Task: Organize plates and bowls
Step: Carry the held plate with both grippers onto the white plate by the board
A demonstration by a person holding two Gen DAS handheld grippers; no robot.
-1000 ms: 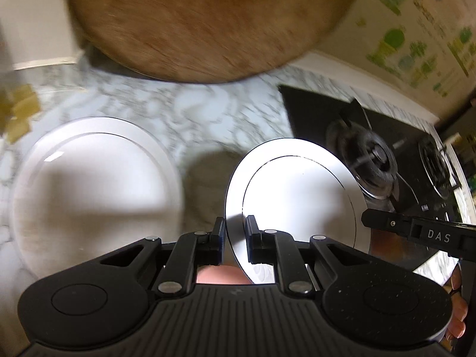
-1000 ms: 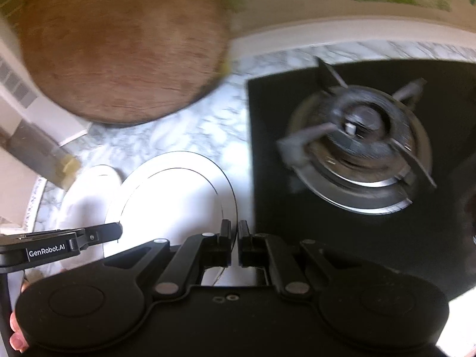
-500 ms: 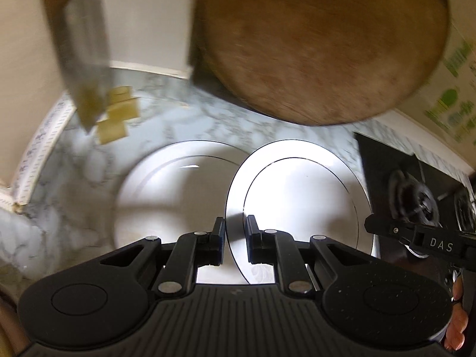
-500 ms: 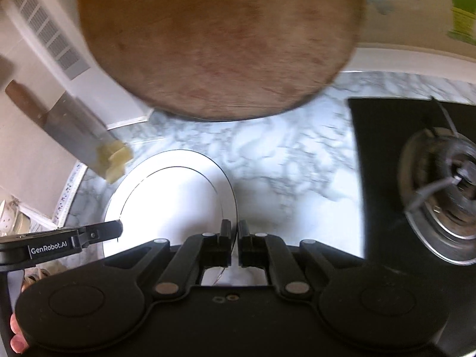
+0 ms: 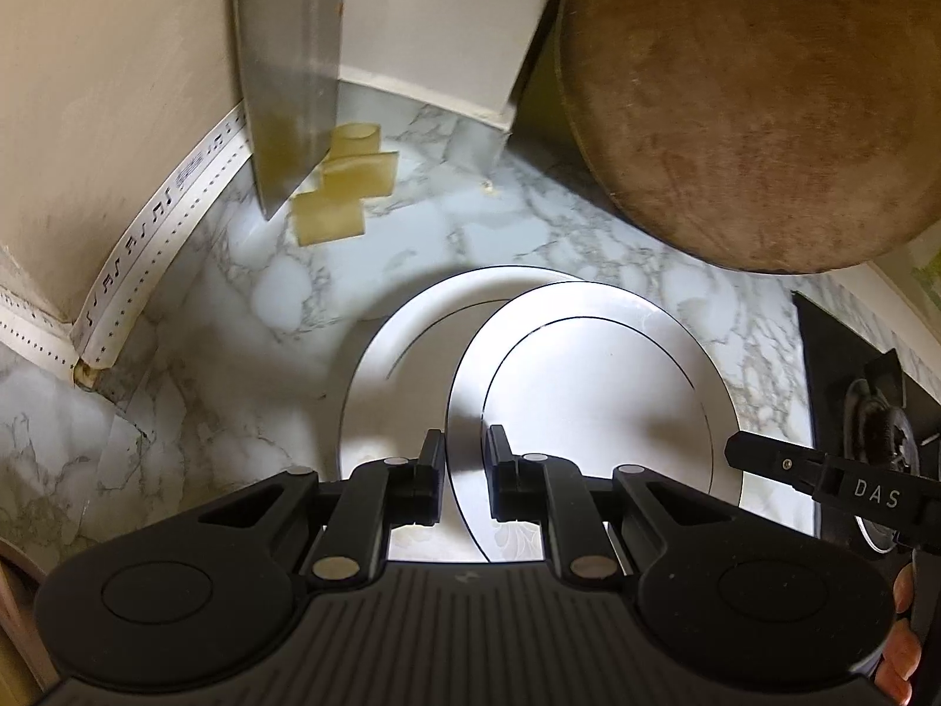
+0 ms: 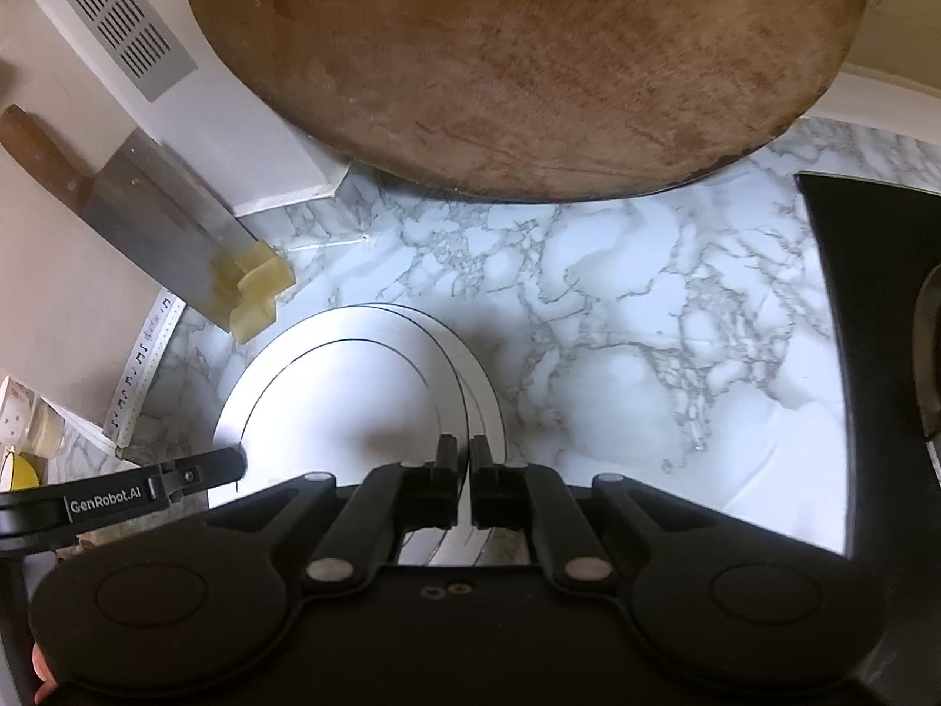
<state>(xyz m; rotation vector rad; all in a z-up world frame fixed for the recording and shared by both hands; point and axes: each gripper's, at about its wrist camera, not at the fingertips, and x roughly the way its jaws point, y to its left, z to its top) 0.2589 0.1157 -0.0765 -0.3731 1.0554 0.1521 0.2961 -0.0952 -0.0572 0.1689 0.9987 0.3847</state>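
Kid: Plates first! Both grippers pinch the top plate (image 5: 594, 388) by its near rim. The left gripper (image 5: 464, 470) has it between its jaws, and the right gripper (image 6: 463, 468) does too, on the other side.

Mum: Where is it?

Kid: Right ahead of the jaws, half over the bottom plate (image 5: 406, 353), not lined up. I can't tell if they touch.

Mum: How will it feel?

Kid: Hard, smooth, shiny, round. I think it could slip and break, so hold the rim tight and go slow.

Mum: And farther off?

Kid: Marble surface (image 6: 647, 323), cold looking. Then a metal cleaver (image 5: 288, 70), and a big round wooden board (image 6: 529, 59), rough and brown.
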